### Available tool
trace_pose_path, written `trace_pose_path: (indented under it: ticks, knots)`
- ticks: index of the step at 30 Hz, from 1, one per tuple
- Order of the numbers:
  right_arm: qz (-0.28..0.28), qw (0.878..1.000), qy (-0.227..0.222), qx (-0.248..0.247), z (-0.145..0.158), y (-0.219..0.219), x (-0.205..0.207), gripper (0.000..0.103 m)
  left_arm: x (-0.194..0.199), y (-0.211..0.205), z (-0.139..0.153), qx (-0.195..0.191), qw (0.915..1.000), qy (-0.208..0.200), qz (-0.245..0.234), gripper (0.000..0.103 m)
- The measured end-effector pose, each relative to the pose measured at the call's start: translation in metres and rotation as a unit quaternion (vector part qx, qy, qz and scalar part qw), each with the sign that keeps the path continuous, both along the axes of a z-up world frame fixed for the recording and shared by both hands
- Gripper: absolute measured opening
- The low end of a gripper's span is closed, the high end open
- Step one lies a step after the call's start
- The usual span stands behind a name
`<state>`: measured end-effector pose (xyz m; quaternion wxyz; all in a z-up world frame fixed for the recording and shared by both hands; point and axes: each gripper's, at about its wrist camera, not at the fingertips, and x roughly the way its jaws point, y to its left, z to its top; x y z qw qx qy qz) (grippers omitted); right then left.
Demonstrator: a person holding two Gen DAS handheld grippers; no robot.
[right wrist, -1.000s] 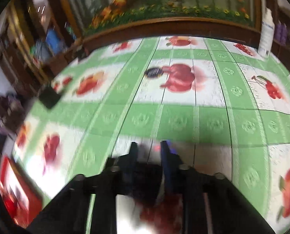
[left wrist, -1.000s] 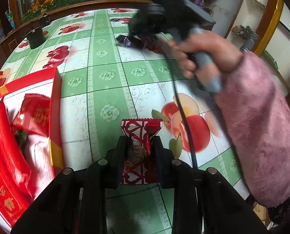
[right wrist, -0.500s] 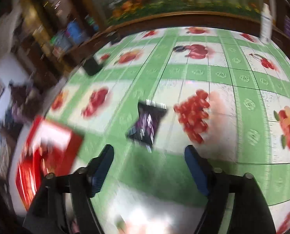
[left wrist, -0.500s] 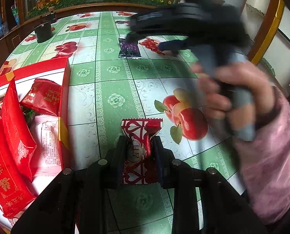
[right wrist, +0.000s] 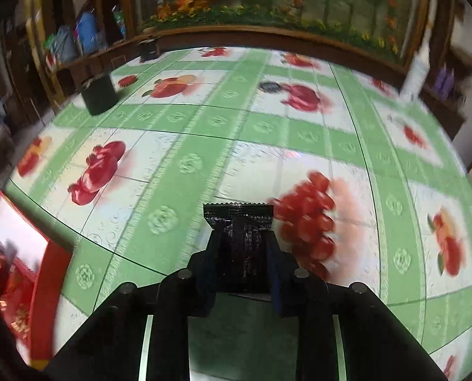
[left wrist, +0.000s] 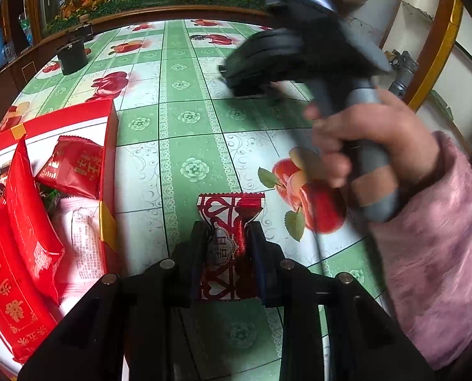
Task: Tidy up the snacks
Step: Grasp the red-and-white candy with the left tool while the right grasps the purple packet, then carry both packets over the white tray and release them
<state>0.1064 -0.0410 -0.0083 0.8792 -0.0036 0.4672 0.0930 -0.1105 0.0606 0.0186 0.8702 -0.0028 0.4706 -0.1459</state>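
Both pairs of jaws are clamped on wrapped snacks. The left gripper [left wrist: 225, 238] pinches a small red-and-white foil candy packet with a heart pattern [left wrist: 228, 222] across its waist, the packet's long axis running straight ahead along the fingers, its crimped far end sticking out past the tips. The right gripper [right wrist: 243, 247] grips a small black foil snack packet [right wrist: 238, 222] the same way, crimped edge pointing away.

The place for both seems to be the open red cardboard box with a white inside [left wrist: 108, 146], which lies to the near left of the table. In the left wrist view its right wall is just left of the held candy; red snack pouches [left wrist: 72, 166] and a pale pink wrapper [left wrist: 83, 238] already lie inside. In the right wrist view the same box sits at the lower left edge, well apart from the black packet.

So the left hand's packet is the nearer one: a short sideways carry leftward over the box wall should do it, while the right gripper must cross the green-and-white fruit-print tablecloth [right wrist: 191, 165] first. A dark round container [right wrist: 97, 96] stands far left, clear of either path.
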Motion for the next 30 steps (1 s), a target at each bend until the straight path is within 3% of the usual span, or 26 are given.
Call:
trace_pose_path:
  ticks: [4, 11, 15, 20, 26, 30]
  knots:
    - [-0.007, 0.989, 0.046, 0.14, 0.0, -0.049, 0.0, 0.025, 0.002, 0.001, 0.0, -0.006, 1.0, 0.0, 0.006, 0.025]
    - [-0.003, 0.96, 0.063, 0.273, 0.002, -0.101, -0.023, 0.025, -0.001, 0.007, 0.003, -0.039, 0.9991, 0.001, 0.017, 0.024]
    - [0.021, 0.948, 0.068, 0.311, 0.001, -0.105, -0.035, 0.025, -0.005, 0.009, 0.014, -0.048, 0.9987, -0.011, 0.016, 0.024]
    - [0.09, 0.938, 0.061, 0.329, 0.01, -0.073, -0.049, 0.024, -0.017, 0.023, 0.035, -0.045, 0.9975, -0.046, 0.03, 0.024]
    - [0.16, 0.928, 0.05, 0.333, 0.019, -0.022, -0.071, 0.024, -0.036, 0.061, 0.051, 0.007, 0.9941, -0.08, 0.073, 0.024]
    - [0.197, 0.91, 0.058, 0.362, 0.021, 0.023, -0.084, 0.024, -0.046, 0.097, 0.059, 0.04, 0.9874, -0.1, 0.116, 0.024]
